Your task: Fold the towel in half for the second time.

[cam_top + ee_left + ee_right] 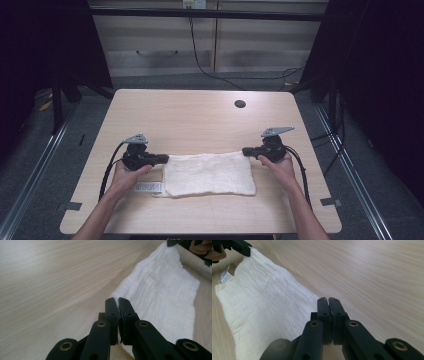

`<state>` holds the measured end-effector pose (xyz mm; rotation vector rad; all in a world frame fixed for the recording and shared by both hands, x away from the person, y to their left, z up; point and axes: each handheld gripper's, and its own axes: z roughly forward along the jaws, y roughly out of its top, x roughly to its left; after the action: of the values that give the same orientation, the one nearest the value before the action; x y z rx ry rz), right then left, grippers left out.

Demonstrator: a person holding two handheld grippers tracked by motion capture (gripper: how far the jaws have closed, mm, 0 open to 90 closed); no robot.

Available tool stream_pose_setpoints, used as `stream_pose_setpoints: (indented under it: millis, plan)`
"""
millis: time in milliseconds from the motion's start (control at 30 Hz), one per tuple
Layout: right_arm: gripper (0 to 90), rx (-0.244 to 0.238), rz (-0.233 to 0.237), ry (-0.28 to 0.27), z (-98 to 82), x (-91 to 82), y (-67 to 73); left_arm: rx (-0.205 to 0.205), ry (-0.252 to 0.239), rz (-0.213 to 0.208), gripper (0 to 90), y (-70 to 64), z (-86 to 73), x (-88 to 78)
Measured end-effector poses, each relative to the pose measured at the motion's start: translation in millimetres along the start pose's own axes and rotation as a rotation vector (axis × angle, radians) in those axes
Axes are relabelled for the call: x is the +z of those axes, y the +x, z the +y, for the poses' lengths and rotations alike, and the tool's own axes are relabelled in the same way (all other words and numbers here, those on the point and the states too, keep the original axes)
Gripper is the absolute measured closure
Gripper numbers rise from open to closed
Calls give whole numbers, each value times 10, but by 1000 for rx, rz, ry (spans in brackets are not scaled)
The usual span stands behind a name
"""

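At the left of the high view, the left gripper point(161, 159) is sitting in the person's left hand point(126, 175), its matte black body topped by a grey three-cornered plate and trailing a black cable. Its jaws are pressing together on the far left corner of the towel point(209, 173); in the left gripper view a sliver of white fabric is showing between the two flat black pads.

The towel is lying near the front middle of the table point(200, 115), a pale wood-grain top with rounded corners. It is a soft, cream-white rectangle with a fine ribbed, slightly crinkled weave, mostly flat. A small white label point(148, 187) is sticking out at its near left corner. Its far edge is stretching between the two grippers.

At the right, the right gripper point(247, 151), in the right hand point(278, 165), is pinching the towel's far right corner, jaws closed tight on the cloth. Beyond it, a round dark hole point(240, 104) is sitting in the tabletop.
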<state>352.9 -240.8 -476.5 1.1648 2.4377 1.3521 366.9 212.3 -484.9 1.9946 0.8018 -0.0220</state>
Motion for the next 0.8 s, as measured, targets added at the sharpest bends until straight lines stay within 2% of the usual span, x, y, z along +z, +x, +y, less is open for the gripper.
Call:
stream_pose_setpoints:
  millis: [67, 300, 433, 533, 600, 800]
  plan:
    - [888, -7, 3, -9, 4, -20, 14, 1, -26, -3, 868, -34, 9, -30]
    - [887, -21, 6, -43, 39, -130, 72, 16, -67, -17, 868, -126, 83, -96]
    - [887, -37, 4, -65, 95, -218, 97, 47, -91, 2, 868, -172, 158, -153]
    - [887, -35, -2, -85, 113, -261, 95, 64, -88, 17, 868, -187, 161, -137]
    - [887, -41, -4, -93, 87, -267, 103, 61, -90, 12, 868, -186, 112, -101]
    - [887, -75, 4, -99, 4, -291, 196, 60, -56, 38, 868, -165, 46, -41]
